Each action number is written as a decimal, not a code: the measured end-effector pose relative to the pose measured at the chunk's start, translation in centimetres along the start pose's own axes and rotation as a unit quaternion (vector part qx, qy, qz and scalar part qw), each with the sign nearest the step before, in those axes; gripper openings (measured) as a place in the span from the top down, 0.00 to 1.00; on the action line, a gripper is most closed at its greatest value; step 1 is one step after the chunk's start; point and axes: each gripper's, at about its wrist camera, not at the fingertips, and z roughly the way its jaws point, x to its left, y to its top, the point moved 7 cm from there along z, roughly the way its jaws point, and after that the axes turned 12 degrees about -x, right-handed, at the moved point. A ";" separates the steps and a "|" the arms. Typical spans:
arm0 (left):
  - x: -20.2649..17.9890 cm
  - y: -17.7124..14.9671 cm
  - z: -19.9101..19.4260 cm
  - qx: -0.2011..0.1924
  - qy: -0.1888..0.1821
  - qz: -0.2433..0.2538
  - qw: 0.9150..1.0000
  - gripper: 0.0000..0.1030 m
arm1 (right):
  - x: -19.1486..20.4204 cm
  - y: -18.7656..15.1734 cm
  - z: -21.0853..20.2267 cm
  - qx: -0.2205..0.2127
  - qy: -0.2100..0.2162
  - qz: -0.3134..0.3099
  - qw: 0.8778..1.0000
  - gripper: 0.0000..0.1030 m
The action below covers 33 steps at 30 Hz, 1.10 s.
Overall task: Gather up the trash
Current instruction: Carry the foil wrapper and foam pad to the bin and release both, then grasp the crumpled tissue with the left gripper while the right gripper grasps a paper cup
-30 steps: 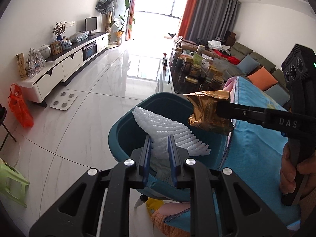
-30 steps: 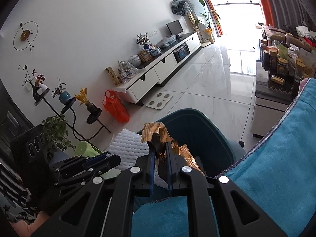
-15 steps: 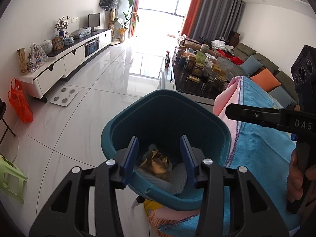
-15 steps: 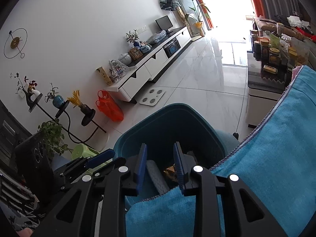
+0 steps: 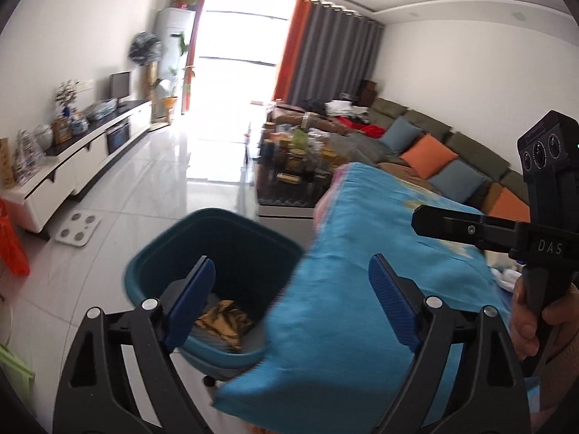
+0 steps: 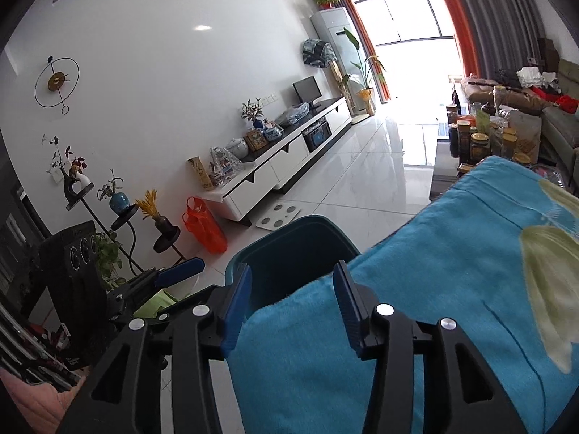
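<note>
A teal trash bin (image 5: pixel 231 231) stands on the floor beside a table under a blue cloth (image 5: pixel 347 289). A crumpled gold wrapper (image 5: pixel 222 322) lies inside the bin on something pale. My left gripper (image 5: pixel 293 302) is open and empty, above the bin's right rim and the cloth's corner. My right gripper (image 6: pixel 293 307) is open and empty over the cloth's edge, with the bin (image 6: pixel 300 249) just beyond it. The right gripper also shows in the left wrist view (image 5: pixel 466 229), above the cloth.
A white TV cabinet (image 6: pixel 286 159) runs along the left wall. An orange bag (image 6: pixel 204 226) and a white scale (image 6: pixel 278 215) sit on the tiled floor. A dark coffee table with jars (image 5: pixel 293 177) and a sofa (image 5: pixel 445 159) lie beyond the cloth.
Both grippers let go of their trash: the white foam net and the gold wrapper dropped into the bin. Both jaws have opened wider and pulled back toward the blue cloth.
</note>
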 end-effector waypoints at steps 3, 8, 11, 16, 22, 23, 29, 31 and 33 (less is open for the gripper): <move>-3.4 -0.5 0.1 0.004 -0.043 0.008 0.999 0.13 | -1.6 -0.5 -3.8 -0.022 -0.029 0.002 0.999 0.53; -10.1 -2.4 0.9 0.030 -0.121 0.034 0.992 0.12 | -5.1 -1.9 -10.3 -0.053 -0.093 0.017 0.994 0.53; -13.7 -3.7 1.6 0.051 -0.168 0.045 0.984 0.12 | -7.6 -3.1 -14.4 -0.067 -0.138 0.035 0.987 0.53; -19.5 -5.5 2.6 0.085 -0.234 0.063 0.966 0.12 | -11.9 -5.6 -21.0 -0.094 -0.212 0.080 0.970 0.53; -25.6 -8.0 4.3 0.137 -0.285 0.081 0.945 0.13 | -17.0 -8.1 -27.6 -0.126 -0.280 0.145 0.940 0.53; -26.2 -8.2 4.6 0.144 -0.289 0.083 0.943 0.13 | -17.9 -8.5 -28.5 -0.131 -0.287 0.160 0.935 0.53; -29.4 -9.6 6.0 0.193 -0.311 0.074 0.928 0.18 | -21.6 -10.6 -30.1 -0.142 -0.301 0.227 0.915 0.53; -29.9 -9.9 6.4 0.205 -0.312 0.071 0.925 0.19 | -22.5 -10.9 -29.9 -0.142 -0.301 0.246 0.910 0.53; -30.3 -10.2 6.8 0.214 -0.314 0.067 0.922 0.22 | -23.2 -11.0 -29.8 -0.146 -0.301 0.255 0.907 0.53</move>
